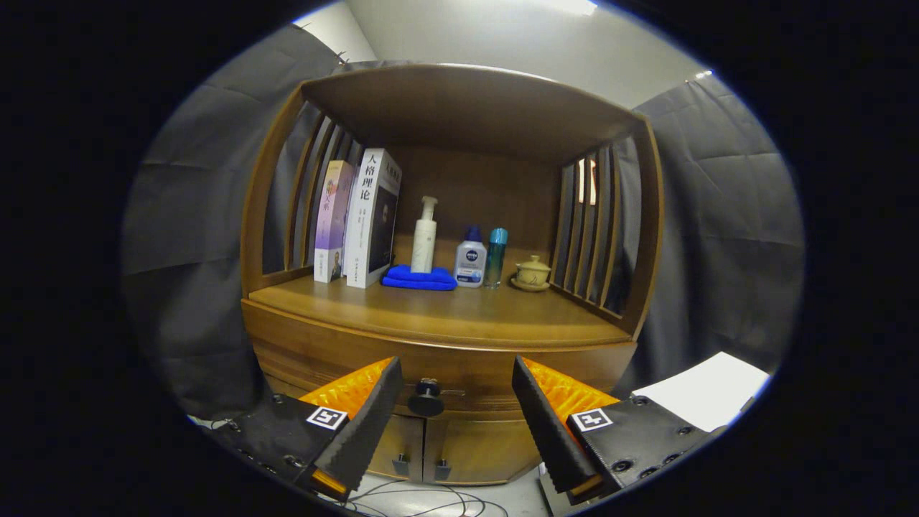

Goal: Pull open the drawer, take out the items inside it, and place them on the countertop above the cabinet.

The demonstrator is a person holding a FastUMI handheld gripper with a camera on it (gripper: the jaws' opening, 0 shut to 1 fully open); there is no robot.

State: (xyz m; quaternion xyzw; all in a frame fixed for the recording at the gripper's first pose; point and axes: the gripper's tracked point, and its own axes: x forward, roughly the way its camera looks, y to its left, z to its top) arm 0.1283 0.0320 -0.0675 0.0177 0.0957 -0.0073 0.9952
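Note:
A wooden cabinet (445,337) stands straight ahead, with a countertop (431,310) under an open shelf niche. Its drawer front (323,352) runs below the countertop and is closed. The drawer's dark round knob (426,397) sits between my two fingers, a short way beyond them. My gripper (456,373) is open, one finger on each side of the knob, touching nothing. The drawer's contents are hidden.
On the countertop stand books (359,219), a white pump bottle (424,237) on a blue cloth (419,278), a small bottle (470,263), a teal bottle (495,256) and a lidded cup (532,273). Two small doors (445,449) sit below the drawer. A white sheet (707,398) lies to the right. Cables run on the floor.

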